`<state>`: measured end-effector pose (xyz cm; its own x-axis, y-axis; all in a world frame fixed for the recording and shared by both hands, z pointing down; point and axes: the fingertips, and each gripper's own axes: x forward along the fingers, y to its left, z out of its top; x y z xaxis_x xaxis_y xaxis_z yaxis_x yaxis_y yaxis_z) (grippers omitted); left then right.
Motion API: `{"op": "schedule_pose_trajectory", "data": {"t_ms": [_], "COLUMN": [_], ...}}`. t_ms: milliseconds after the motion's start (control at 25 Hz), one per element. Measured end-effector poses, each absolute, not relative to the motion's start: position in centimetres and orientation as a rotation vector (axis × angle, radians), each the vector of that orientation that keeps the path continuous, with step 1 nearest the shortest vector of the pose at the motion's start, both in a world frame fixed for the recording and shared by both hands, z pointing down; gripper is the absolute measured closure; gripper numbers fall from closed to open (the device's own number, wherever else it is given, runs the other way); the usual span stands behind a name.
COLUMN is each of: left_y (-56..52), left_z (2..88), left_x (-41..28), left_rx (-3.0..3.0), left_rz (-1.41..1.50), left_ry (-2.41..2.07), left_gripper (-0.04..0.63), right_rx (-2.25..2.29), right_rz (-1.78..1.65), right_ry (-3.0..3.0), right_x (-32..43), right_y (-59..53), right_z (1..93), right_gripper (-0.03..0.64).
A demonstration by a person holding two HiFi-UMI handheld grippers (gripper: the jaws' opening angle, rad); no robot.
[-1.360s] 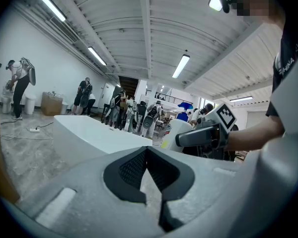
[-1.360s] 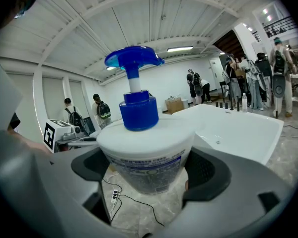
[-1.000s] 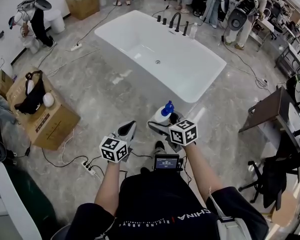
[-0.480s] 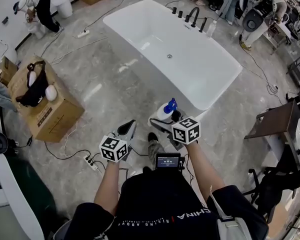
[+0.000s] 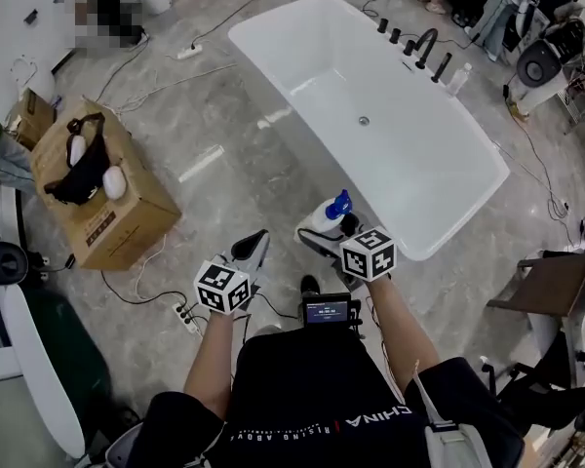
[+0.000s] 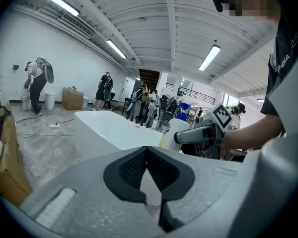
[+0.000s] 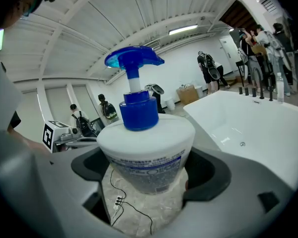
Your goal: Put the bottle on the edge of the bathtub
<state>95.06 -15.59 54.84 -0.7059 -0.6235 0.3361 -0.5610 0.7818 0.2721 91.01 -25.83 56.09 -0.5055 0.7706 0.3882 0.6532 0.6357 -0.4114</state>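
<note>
A white pump bottle (image 5: 327, 214) with a blue pump head (image 7: 133, 63) is held upright in my right gripper (image 5: 329, 232), whose jaws are shut on its body (image 7: 146, 150). It hangs over the floor just short of the near corner of the white bathtub (image 5: 439, 237). The tub's rim (image 7: 223, 100) lies ahead and to the right in the right gripper view. My left gripper (image 5: 248, 253) hangs to the left of the bottle, jaws shut with nothing between them (image 6: 148, 185); in its view the bottle (image 6: 176, 133) and the tub (image 6: 104, 133) show ahead.
Black taps (image 5: 424, 42) and a clear bottle (image 5: 457, 78) stand at the tub's far end. A cardboard box (image 5: 102, 198) with a black bag sits to the left. Cables and a power strip (image 5: 185, 318) lie on the floor. People stand at the back; a chair (image 5: 556, 291) is at right.
I have walked closer to the bathtub: its near corner now lies just beyond the held bottle. Both grippers keep their pose, the right still shut on the bottle.
</note>
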Motion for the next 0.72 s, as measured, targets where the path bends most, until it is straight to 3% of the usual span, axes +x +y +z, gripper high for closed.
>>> {"op": "schedule_pose_trajectory", "data": {"t_ms": [480,720], "left_y": [-10.8,-6.2], "left_z": [55.4,56.2], "left_x": [85.0,76.7], "left_rx": [0.815,0.884], "left_rz": [-0.321,-0.324], "left_ry": [-2.607,-2.594], "left_gripper": [0.588,0.588], "right_rx": [-1.161,-1.106], "right_rz": [0.230,0.214], "right_ry": [-2.268,-2.297], "right_x": [80.1,72.2], "right_y": [-21.0,-16.5], "right_z": [56.5,57.1], "right_gripper": [0.137,0.137]}}
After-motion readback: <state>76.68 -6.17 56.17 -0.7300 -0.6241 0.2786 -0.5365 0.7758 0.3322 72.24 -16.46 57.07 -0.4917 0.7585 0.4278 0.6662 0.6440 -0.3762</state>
